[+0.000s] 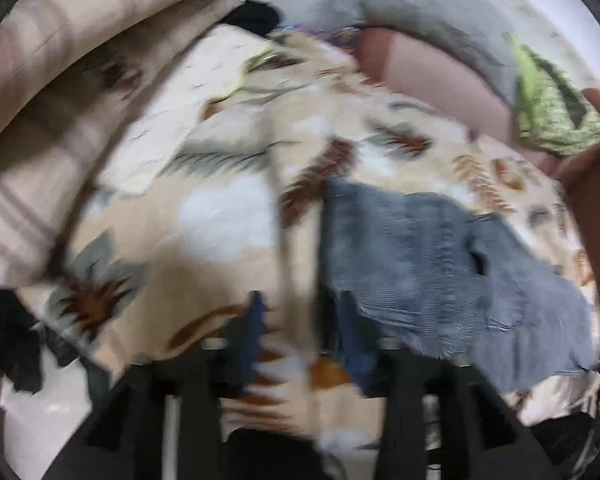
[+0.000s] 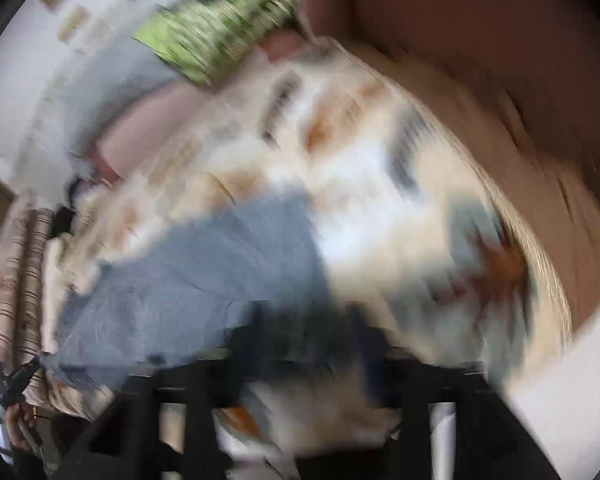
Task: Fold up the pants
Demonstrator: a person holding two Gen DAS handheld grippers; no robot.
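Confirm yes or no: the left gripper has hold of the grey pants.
No: the left gripper hangs open above the leaf-print bedspread, and the grey pants lie beside it, ungripped.

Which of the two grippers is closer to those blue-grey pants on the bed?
Hard to call. The pants lie just ahead-right of the left gripper, and just ahead-left of the right gripper.

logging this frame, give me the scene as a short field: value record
surface: bed with leaf-print bedsheet
pants: grey-blue pants, lying on the sheet, bunched, not neatly folded
left gripper: open, above the sheet beside the pants' edge, holding nothing
right gripper: near the pants' edge; heavy blur, jaw state unclear
other items: striped pillows, green patterned cloth, black garment
image quality: both views motion-blurred
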